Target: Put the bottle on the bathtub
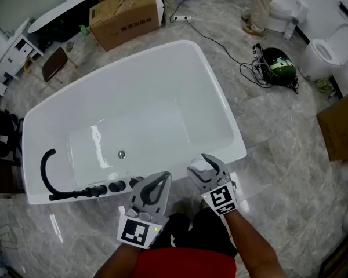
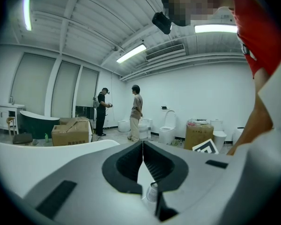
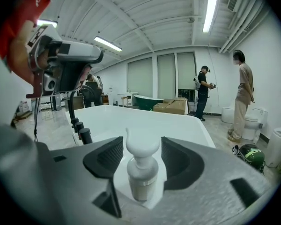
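Right gripper (image 3: 141, 144): jaws wide, straddling the white pump bottle (image 3: 141, 177) without touching it | bottle upright on bathtub (image 1: 133, 97) near rim | left gripper (image 2: 143, 143): jaws pinched together, empty.

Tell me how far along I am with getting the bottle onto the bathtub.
Done: the bottle is upright at the bathtub's near rim. In hand: it stands between the right gripper's jaws, which sit close on either side. I cannot tell whether they pinch it or whether it rests on the rim yet. Left to do: make sure it is set down, let go and back away. The left gripper is shut on nothing.
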Demonstrator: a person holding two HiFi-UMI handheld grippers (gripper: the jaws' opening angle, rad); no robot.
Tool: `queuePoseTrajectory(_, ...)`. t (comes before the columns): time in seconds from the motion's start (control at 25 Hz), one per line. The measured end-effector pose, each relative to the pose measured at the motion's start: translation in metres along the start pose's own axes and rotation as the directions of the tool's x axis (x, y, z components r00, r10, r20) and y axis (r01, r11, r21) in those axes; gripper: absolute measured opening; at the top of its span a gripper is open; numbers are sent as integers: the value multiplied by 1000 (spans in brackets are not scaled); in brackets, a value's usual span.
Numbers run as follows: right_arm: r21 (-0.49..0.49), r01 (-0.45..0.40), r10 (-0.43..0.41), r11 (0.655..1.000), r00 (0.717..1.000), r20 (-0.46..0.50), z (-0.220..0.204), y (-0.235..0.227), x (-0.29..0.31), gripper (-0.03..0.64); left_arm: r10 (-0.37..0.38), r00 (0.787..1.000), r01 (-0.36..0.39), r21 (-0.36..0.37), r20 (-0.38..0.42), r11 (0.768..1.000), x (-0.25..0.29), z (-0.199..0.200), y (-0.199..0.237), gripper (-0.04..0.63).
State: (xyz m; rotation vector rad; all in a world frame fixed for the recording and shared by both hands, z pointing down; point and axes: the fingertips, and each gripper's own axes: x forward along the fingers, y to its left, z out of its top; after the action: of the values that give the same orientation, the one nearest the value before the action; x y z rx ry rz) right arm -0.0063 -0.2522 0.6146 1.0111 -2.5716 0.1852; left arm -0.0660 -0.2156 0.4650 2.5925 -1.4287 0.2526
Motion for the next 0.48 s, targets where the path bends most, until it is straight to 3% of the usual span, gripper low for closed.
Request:
queuePoseTrajectory(0.24,-6,-11,12,1000,999,37,30,4,-32,261,-2,1000,2,-2,23,1000,-4,11,-8,11)
queuePoseTrajectory(0.48,37,-33,28,999,991,132,90,18,-73,247,16,996,-17,3,84,1000,-11,36,-15,11)
